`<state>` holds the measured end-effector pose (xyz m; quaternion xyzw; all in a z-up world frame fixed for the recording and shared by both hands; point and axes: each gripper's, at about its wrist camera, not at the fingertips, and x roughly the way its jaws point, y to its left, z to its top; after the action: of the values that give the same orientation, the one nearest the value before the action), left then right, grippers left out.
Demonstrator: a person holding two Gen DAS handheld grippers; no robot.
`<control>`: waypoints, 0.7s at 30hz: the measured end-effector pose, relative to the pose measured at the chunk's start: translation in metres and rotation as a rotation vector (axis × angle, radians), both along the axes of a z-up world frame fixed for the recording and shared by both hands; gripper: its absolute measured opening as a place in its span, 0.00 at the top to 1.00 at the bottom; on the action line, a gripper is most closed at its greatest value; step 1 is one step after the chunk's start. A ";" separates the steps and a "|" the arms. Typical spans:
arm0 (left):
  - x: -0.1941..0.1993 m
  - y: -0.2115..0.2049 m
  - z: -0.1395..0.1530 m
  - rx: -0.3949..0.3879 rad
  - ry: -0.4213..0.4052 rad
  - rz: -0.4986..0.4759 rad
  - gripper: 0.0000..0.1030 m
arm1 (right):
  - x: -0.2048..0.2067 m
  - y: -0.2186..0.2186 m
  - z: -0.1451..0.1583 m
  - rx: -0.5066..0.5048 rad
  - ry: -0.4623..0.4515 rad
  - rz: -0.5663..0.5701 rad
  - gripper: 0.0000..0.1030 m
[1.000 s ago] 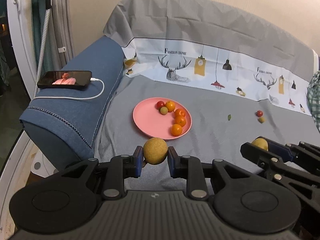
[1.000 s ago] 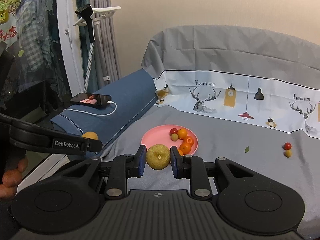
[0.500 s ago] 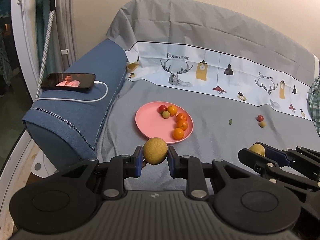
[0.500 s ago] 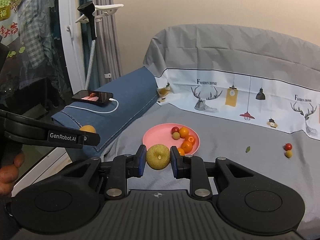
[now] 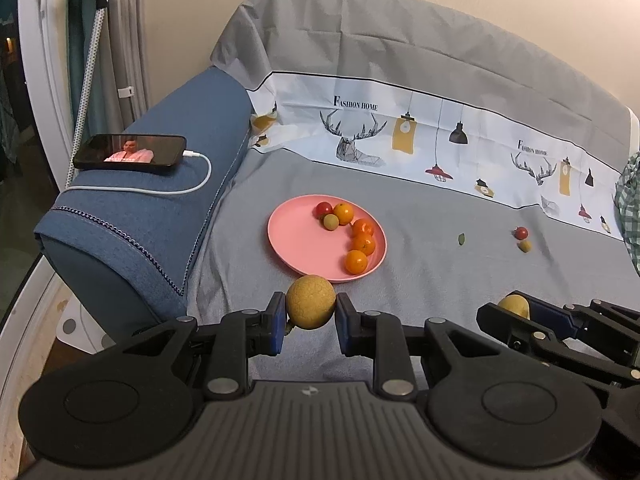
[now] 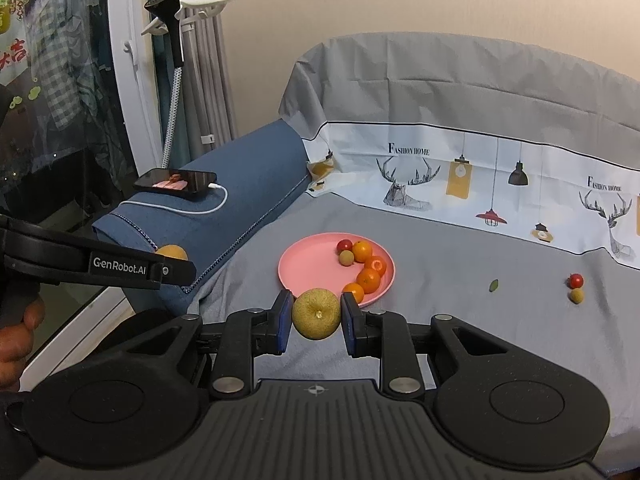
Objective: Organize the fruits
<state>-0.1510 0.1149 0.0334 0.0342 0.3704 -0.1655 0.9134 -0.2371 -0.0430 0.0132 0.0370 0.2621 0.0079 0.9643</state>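
Note:
My left gripper (image 5: pixel 311 312) is shut on a round yellow-brown pear (image 5: pixel 310 301), held above the sofa seat in front of the pink plate (image 5: pixel 298 242). My right gripper (image 6: pixel 316 318) is shut on a second yellow-brown pear (image 6: pixel 316 313), also just short of the pink plate (image 6: pixel 310 266). The plate holds several small oranges (image 5: pixel 355 261), a red tomato (image 5: pixel 322 208) and a small tan fruit (image 5: pixel 331 222). A red tomato (image 5: pixel 521 233) and a tan fruit (image 5: pixel 525 246) lie on the seat to the right. The right gripper also shows in the left wrist view (image 5: pixel 514 308).
A blue armrest (image 5: pixel 152 216) on the left carries a phone (image 5: pixel 130 153) on a white charging cable. A small green leaf (image 5: pixel 461 239) lies on the grey cover (image 5: pixel 440 272). The sofa back rises behind. A checked cloth (image 5: pixel 628 208) sits at the far right.
Both grippers have drawn back and risen slightly with their pears still held; the plate appears a little farther away. Nothing on the sofa has moved.

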 end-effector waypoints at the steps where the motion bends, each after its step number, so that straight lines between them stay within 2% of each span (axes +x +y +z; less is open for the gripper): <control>1: 0.001 0.000 0.000 0.000 0.001 -0.001 0.72 | 0.001 0.000 -0.001 0.000 0.004 -0.001 0.74; 21: 0.033 -0.005 -0.013 0.001 0.053 0.017 0.72 | 0.030 -0.002 -0.012 -0.018 0.049 -0.013 0.74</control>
<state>-0.1177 0.1098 0.0209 0.0273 0.3948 -0.1581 0.9046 -0.2075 -0.0451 0.0017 0.0302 0.2854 -0.0018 0.9579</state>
